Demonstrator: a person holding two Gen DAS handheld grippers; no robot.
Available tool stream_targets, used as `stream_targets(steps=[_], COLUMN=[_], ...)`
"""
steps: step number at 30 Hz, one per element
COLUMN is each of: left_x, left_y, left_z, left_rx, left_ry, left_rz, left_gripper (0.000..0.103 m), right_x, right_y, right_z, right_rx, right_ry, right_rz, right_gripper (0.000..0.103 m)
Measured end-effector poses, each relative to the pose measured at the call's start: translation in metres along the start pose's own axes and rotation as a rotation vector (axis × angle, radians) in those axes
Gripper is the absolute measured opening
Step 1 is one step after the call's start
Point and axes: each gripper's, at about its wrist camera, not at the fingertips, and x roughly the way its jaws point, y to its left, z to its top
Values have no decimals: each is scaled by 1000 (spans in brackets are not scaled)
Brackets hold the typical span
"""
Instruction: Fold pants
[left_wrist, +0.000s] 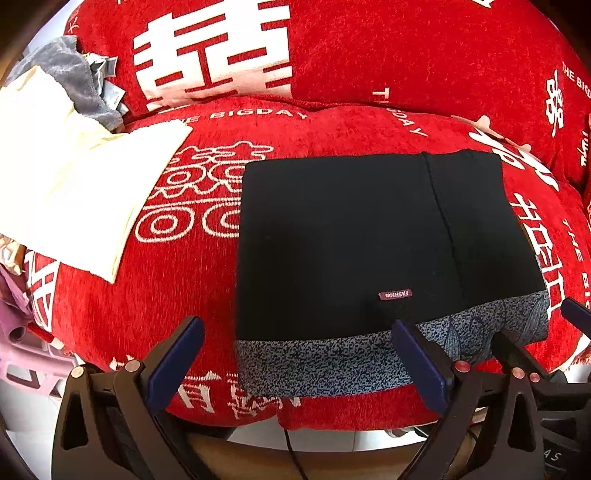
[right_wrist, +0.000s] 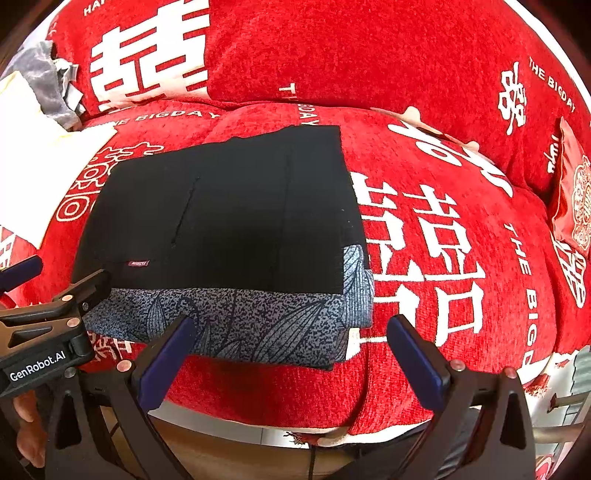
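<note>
Pants (left_wrist: 369, 240) lie flat on the red sofa cushion (left_wrist: 184, 295), already folded into a compact black rectangle. The grey patterned waistband (left_wrist: 332, 362) runs along the near edge, facing both claws. A small "FASHION" tag (left_wrist: 395, 294) sits just above the band. A vertical seam runs front to back on the right part of the panel.

Key relation: the bundle's wider side runs left-right, parallel to the sofa's front edge, and the waistband edge is the side closest to both claws. In the right wrist view the pants (right_wrist: 221, 221) lie ahead and slightly left of the right claw (right_wrist: 291, 358); its left finger overlaps the waistband (right_wrist: 240, 321) in view, contact unclear. In the left wrist view the pants lie ahead and to the right of the left claw (left_wrist: 299, 354); its right finger sits at the band.

Left claw: fingers spread wide, nothing between them. Right claw: also spread, holding nothing. The left claw (right_wrist: 55, 306) shows at the left of the right view, just beside the band's left corner.

Both are about equally near the near edge; the left covers the left corner, the right the right corner.

Judgement: the fold looks mostly done. Any further fold would likely go left-right across the wider side, or this is final smoothing.

Outward: a white folded cloth (left_wrist: 74, 192) lies well left on the same cushion, with a grey fleece item (left_wrist: 70, 74) behind it. The red backrest cushion (left_wrist: 406, 48) stands behind.
</note>
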Motion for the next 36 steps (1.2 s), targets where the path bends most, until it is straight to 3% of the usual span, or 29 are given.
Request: stream_targets(steps=[36], left_x=[5], left_y=[1], left_z=[-3], left_rx=[9], left_ry=[15], left_rz=[-3], left_gripper=[102], right_x=[0], right_y=[1], right_z=[-1], right_rx=[-7], right_ry=[4], right_rz=[3], right_gripper=[103])
